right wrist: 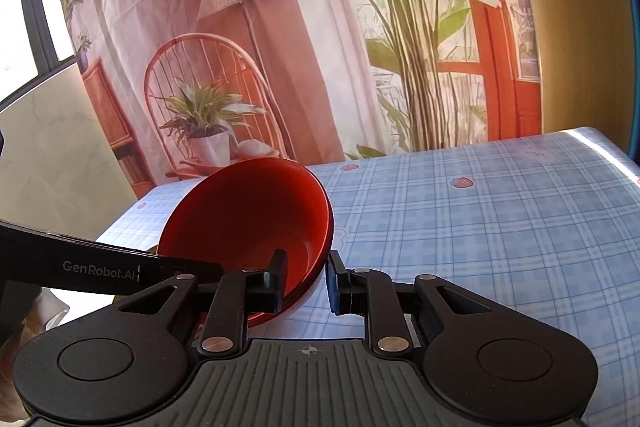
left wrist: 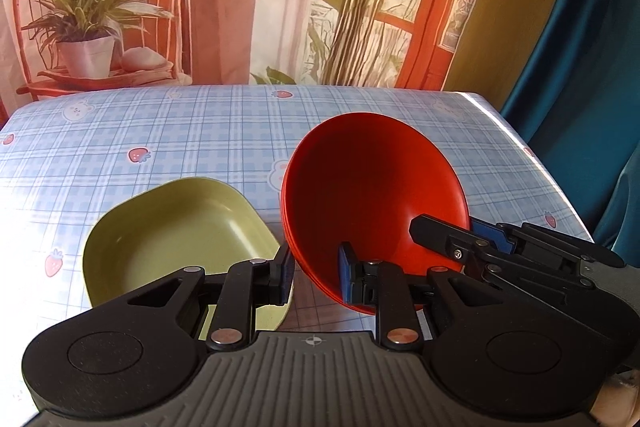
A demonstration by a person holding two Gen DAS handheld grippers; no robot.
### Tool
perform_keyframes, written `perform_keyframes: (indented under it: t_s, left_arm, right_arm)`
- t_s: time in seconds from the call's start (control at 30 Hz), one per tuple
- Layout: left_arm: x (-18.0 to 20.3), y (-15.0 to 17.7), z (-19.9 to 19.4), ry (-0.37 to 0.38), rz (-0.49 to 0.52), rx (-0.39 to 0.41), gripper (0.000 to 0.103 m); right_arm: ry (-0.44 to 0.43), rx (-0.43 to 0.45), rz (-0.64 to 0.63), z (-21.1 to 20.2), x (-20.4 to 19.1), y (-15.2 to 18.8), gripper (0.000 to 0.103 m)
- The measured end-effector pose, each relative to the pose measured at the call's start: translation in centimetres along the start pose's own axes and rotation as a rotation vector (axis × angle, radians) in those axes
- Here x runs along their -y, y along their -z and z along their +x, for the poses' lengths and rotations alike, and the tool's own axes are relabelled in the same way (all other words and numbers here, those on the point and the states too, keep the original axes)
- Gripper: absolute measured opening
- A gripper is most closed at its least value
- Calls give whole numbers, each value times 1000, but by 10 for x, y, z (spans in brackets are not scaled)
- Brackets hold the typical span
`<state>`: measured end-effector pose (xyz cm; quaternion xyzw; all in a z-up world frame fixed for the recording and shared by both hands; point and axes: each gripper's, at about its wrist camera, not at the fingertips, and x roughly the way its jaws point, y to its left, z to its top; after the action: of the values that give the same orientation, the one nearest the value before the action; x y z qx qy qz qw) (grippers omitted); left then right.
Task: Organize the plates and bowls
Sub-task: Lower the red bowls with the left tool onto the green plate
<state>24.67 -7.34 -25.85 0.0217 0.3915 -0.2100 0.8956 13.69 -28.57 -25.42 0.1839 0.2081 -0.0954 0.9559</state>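
Observation:
A red bowl (left wrist: 372, 195), its rim layered as if bowls are nested, is tilted with its opening toward the left wrist camera, just above the tablecloth. My left gripper (left wrist: 316, 275) is shut on its near rim. My right gripper (left wrist: 448, 243) comes in from the right and clamps the opposite rim. In the right wrist view, the right gripper (right wrist: 308, 283) pinches the red bowl (right wrist: 248, 215) at its lower edge, and the left gripper's body (right wrist: 120, 269) reaches in from the left. A pale green rounded dish (left wrist: 180, 239) rests on the table left of the bowl.
The table (left wrist: 200, 139) carries a blue checked cloth with strawberry prints. A printed backdrop (left wrist: 240, 7) hangs right behind its far edge. The table's right edge (left wrist: 532, 155) drops off beside a blue curtain (left wrist: 580, 67). A white panel (right wrist: 52, 147) leans at the left.

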Motion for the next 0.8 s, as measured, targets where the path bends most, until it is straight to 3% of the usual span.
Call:
perform_keyframes:
  t_s: [0.47,0.8]
  left_arm:
    - [-69,18,-25,-33,-119,16,24]
    - [-101,31,-26,-77,-171,12,24]
  right_arm:
    - [-60,-90,-123,33,-70,6,19]
    - [-79,-171,-159,61,-96,17,19]
